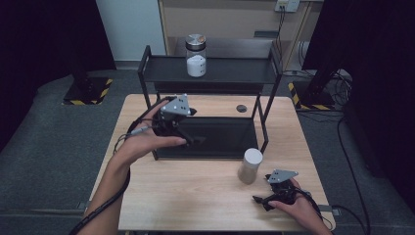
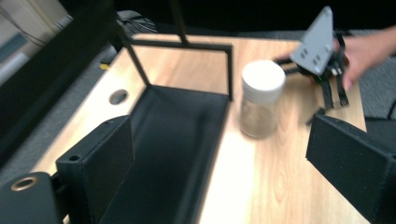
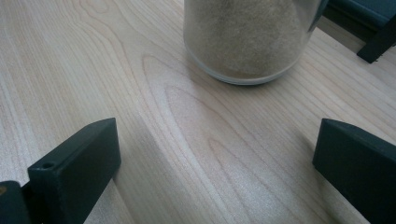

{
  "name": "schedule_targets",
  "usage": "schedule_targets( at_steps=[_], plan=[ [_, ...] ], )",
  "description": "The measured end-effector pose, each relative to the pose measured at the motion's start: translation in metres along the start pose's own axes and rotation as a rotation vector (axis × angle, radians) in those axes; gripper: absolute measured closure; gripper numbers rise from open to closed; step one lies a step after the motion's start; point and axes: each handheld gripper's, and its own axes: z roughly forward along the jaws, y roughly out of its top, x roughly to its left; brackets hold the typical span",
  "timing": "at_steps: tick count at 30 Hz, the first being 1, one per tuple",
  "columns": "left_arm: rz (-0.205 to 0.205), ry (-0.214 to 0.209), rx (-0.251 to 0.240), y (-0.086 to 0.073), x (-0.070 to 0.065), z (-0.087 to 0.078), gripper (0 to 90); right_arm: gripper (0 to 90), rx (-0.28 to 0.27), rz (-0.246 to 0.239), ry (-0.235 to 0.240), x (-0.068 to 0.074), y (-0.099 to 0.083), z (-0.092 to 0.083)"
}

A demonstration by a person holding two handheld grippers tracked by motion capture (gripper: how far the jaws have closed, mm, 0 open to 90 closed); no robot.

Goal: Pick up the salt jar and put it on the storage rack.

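The left gripper (image 1: 193, 140) is hovering over the black lower shelf (image 1: 220, 139) of a two-tier rack, its jaws standing wide apart with nothing between them (the left gripper view is looking through the gap at the shelf's dark tray and bare tabletop). The left hand (image 1: 147, 142) is wrapped around its body, the grey three-cornered plate on top facing up. Just right of the rack's near right post, a white-lidded jar of tan powder (image 1: 250, 165) is standing upright on the wooden table (image 1: 186, 196); in the left gripper view the same jar (image 2: 261, 98) is sitting just beside the shelf's edge.

The right gripper (image 1: 262, 200) is resting low at the table's near right corner, held by the right hand (image 1: 298, 208), its jaws also spread wide and empty, pointing left toward the jar, which is standing near but apart from them. Farther off, a silver-lidded jar of white powder (image 1: 196, 55) is standing on the rack's upper shelf (image 1: 235, 71).
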Motion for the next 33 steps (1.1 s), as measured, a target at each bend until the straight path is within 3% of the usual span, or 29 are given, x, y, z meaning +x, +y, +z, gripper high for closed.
schedule_targets(
  at_steps=[6, 13, 17, 25, 33],
  plan=[
    [-0.017, -0.043, 0.011, -0.036, -0.017, 0.025, 6.3, 1.9, 0.000, 0.004, -0.004, 0.001, 0.000, 0.000],
    [-0.021, -0.099, 0.031, -0.070, -0.026, 0.049, 6.0, 2.0, 0.000, 0.007, -0.007, 0.002, 0.000, -0.001],
    [-0.031, -0.126, 0.012, -0.090, -0.031, 0.060, 5.9, 1.9, 0.000, 0.007, -0.008, 0.002, -0.001, -0.001],
    [-0.061, -0.142, -0.005, -0.121, -0.038, 0.073, 6.0, 1.9, 0.000, 0.007, -0.008, 0.002, -0.001, -0.001],
    [-0.097, -0.142, 0.013, -0.150, -0.049, 0.083, 5.8, 2.0, 0.000, 0.008, -0.008, 0.003, -0.001, -0.001]
  ],
)
